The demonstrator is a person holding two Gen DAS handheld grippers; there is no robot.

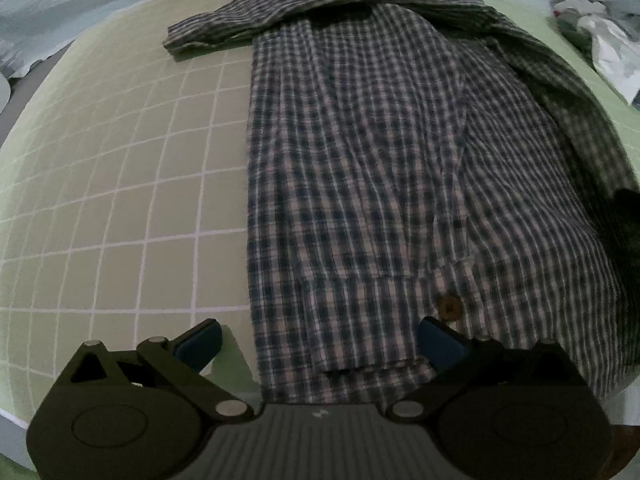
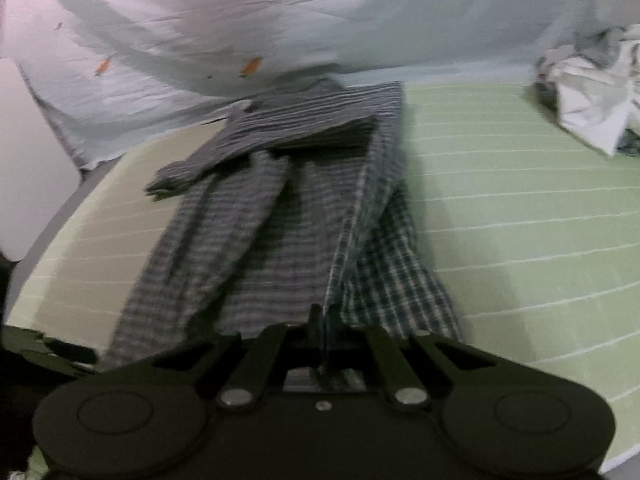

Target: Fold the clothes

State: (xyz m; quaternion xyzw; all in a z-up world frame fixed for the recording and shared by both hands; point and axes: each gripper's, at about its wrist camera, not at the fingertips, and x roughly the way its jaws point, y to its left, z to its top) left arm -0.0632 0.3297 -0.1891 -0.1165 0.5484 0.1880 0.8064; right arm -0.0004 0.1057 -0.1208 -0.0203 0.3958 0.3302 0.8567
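While the fold is only part made, the entries stand thus:

Item: plaid shirt (image 1: 360, 168), a woven check in dark and pale threads, lying lengthwise on the green grid mat (image 1: 120, 200).
Position: body spread flat down the mat's middle; one sleeve (image 1: 224, 28) folded across the far end; the right-hand side gathered into a raised ridge.
Fastening: one brown button (image 1: 449, 306) shows near the hem.
Left gripper (image 1: 320, 344): fingers spread wide, one blue pad (image 1: 202, 344) over bare mat and the other over cloth, straddling the shirt's left edge at the near hem; nothing between them.
Right gripper (image 2: 320, 320): fingers drawn together on a pinch of the shirt's edge at the near end, the fabric rising from the mat into the grip.
Handling, judged: light, soft and limp; it will drape and sag from any single hold, and creases readily. Not fragile; not notably slippery.
Where to take hold, judged: at hem corners or along a seam, where the doubled cloth gives the fingers more to bite on; two holds well apart keep the panel flat.
Other stock: crumpled white garments (image 2: 592, 108) at the mat's far right; pale sheet (image 2: 200, 20) behind.
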